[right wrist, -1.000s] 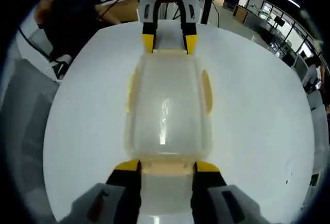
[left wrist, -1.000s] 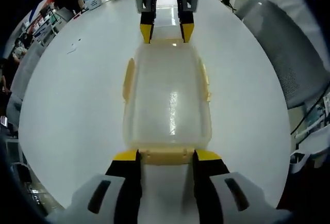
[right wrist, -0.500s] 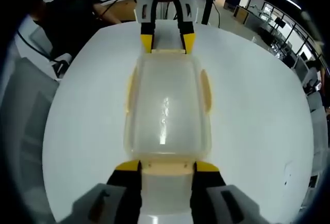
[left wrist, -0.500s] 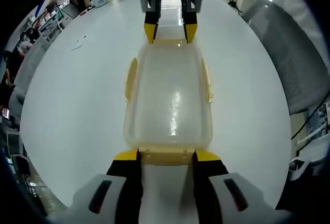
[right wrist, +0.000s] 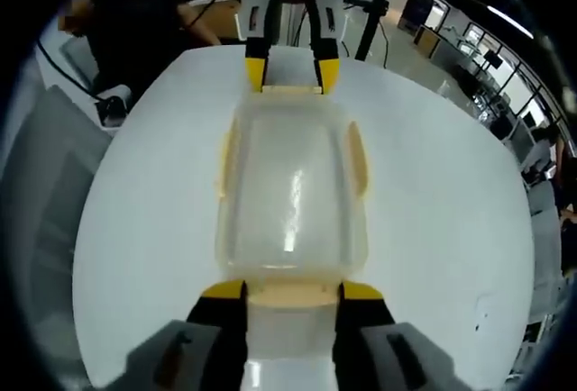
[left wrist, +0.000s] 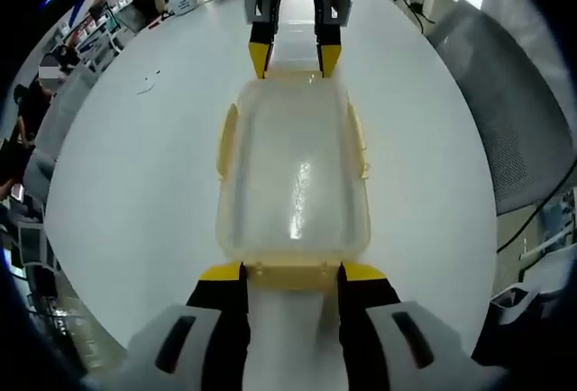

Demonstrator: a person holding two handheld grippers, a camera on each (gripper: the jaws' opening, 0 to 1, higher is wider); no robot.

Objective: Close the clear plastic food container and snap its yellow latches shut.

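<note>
A clear plastic food container [left wrist: 293,175] with its lid on lies lengthwise on the white round table [left wrist: 135,184]. Yellow side latches [left wrist: 224,141] run along its long sides. My left gripper [left wrist: 290,272] holds the near yellow end latch [left wrist: 288,278] between its yellow-tipped jaws. At the far end my right gripper [left wrist: 288,59] grips the opposite end latch. In the right gripper view the same container [right wrist: 288,184] stretches from my right gripper [right wrist: 293,290], shut on its end latch [right wrist: 293,295], up to my left gripper [right wrist: 281,71].
A grey chair [left wrist: 514,94] stands beside the table on the right of the left gripper view. Another grey chair [right wrist: 36,193] and a seated person in dark clothes [right wrist: 135,22] are by the table [right wrist: 433,211] in the right gripper view. Office desks lie beyond.
The background has shifted a little in both views as the hands moved. The container and both grippers keep their places relative to each other, with the holds unchanged.
</note>
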